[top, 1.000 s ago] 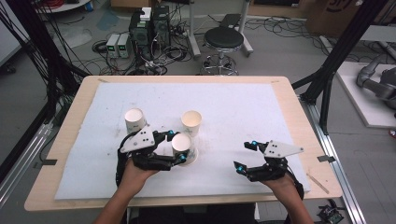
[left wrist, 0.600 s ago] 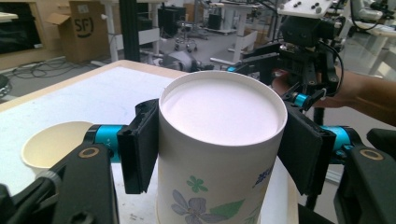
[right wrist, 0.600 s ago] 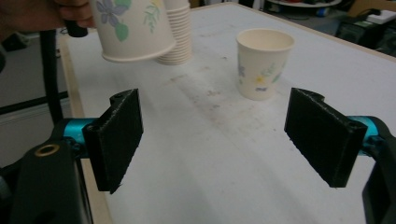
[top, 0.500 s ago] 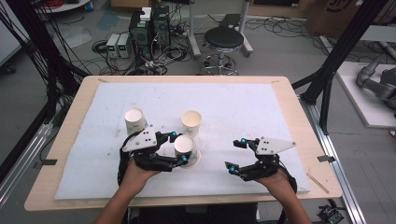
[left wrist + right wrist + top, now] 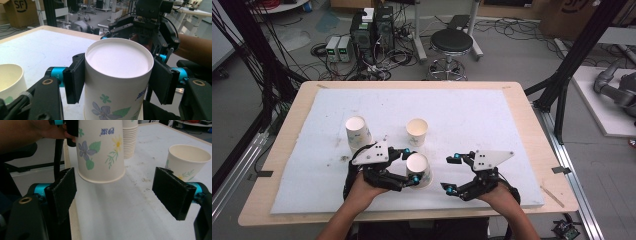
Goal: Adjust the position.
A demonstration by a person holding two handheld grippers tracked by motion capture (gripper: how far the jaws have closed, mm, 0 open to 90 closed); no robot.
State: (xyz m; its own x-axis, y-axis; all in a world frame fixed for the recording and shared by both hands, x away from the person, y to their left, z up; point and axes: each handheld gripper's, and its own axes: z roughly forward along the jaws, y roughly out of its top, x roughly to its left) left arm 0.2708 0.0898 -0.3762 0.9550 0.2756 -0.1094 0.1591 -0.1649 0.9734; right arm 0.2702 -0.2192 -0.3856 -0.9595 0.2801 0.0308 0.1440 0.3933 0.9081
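Flowered cup (image 5: 117,82) clamped (lifted) in left hand-held gripper (image 5: 117,80)

Two black hand-held grippers (image 5: 412,164) (image 5: 451,173), turquoise finger joints, grey three-cornered top plates, bare forearms.

even, soft indoor light; faint shadows; gripper views slightly blurred.

A grey concrete floor (image 5: 512,55) lies beyond the desk (image 5: 532,150). At twelve o'clock stands a black stool (image 5: 452,42); at eleven, computer towers (image 5: 372,25) amid tangled cables (image 5: 319,50).
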